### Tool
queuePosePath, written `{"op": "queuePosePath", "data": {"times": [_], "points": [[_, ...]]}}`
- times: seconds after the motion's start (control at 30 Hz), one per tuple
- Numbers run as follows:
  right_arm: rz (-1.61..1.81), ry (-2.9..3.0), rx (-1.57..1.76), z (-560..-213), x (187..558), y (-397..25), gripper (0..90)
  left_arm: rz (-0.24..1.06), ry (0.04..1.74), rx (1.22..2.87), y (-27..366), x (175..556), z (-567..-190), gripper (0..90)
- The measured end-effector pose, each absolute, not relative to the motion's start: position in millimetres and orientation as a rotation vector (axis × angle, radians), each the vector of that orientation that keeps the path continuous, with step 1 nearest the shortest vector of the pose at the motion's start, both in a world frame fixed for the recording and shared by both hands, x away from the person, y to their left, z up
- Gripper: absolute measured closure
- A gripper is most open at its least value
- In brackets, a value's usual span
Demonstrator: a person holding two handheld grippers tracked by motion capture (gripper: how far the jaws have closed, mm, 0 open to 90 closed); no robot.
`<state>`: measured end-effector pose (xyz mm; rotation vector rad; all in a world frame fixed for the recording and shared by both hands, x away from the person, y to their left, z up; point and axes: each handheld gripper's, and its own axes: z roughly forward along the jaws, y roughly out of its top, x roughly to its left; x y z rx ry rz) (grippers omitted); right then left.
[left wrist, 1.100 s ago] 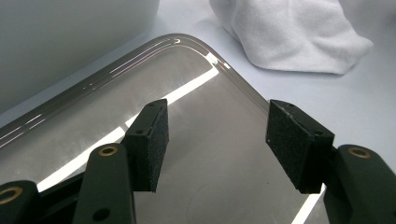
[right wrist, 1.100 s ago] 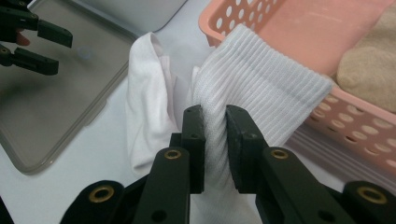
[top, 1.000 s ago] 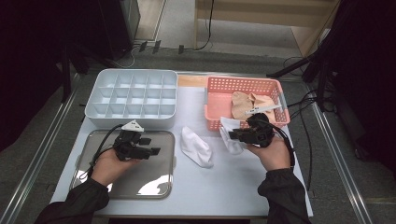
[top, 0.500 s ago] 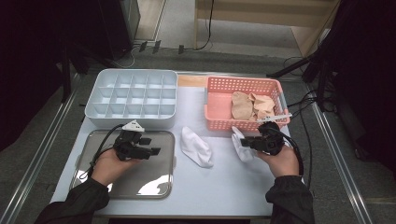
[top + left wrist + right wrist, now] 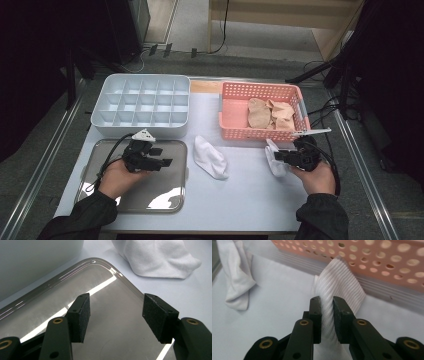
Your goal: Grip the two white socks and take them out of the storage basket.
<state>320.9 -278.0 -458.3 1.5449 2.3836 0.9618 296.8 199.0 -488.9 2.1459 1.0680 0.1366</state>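
The right gripper [image 5: 327,312] pinches a white ribbed sock [image 5: 338,285] just before the pink basket [image 5: 235,134], the other white sock [image 5: 210,157] lying at its nine o'clock, nearer the gaping left gripper [image 5: 117,315].

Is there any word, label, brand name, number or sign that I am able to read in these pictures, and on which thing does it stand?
None: no readable text stands on anything.
The white compartment box, the pink perforated plastic basket, the shiny metal tray, the white socks and both black grippers, left and right, show no readable writing.
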Motion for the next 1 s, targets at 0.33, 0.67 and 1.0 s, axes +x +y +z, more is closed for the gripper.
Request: {"op": "queuePosePath", "data": {"times": [0.33, 0.67, 1.0], "points": [[0.929, 2.376, 1.593, -484.7, 331.5, -290.3, 79.3, 0.136, 1.063, 2.157, 196.2, 296.5, -490.1, 40.8], [0.931, 2.391, 1.593, -492.6, 334.3, -288.2, 75.4, 0.138, 1.059, 2.163, 195.4, 296.9, -490.6, 40.8], [0.943, 2.364, 1.57, -479.5, 331.7, -282.9, 59.3, 0.141, 1.064, 2.158, 197.2, 297.6, -490.1, 40.8]]}}
